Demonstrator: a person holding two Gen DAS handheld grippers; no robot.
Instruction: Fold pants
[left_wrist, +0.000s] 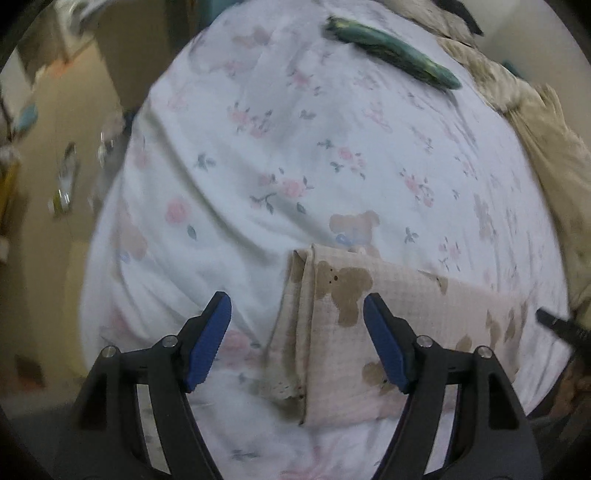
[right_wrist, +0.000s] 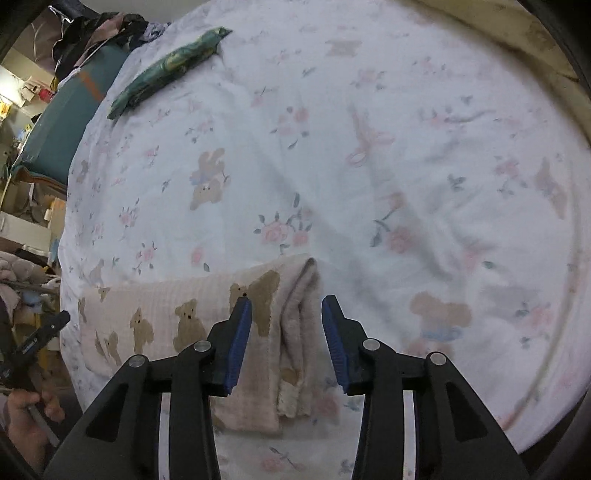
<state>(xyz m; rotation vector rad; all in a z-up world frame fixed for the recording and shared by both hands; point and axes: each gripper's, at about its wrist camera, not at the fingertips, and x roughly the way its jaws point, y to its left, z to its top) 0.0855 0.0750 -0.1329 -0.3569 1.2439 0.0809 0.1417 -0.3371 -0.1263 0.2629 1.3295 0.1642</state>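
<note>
The pants (left_wrist: 373, 332) are pale pink with brown bear prints, folded into a long flat strip on the bed. In the left wrist view my left gripper (left_wrist: 297, 343) is open and empty, its jaws straddling the strip's left end from above. In the right wrist view the pants (right_wrist: 177, 325) lie lower left to centre, and my right gripper (right_wrist: 286, 343) is open and empty over the strip's right end, where folded edges stack. The right gripper's tip (left_wrist: 554, 325) shows at the left view's right edge, and the left gripper (right_wrist: 44, 332) at the right view's left edge.
The bed is covered by a white floral sheet with bears (left_wrist: 295, 155). A folded green patterned cloth (left_wrist: 395, 51) lies at the far side, also in the right wrist view (right_wrist: 170, 66). A beige blanket (left_wrist: 546, 140) lies along one edge. A cluttered floor (left_wrist: 62, 177) borders the bed.
</note>
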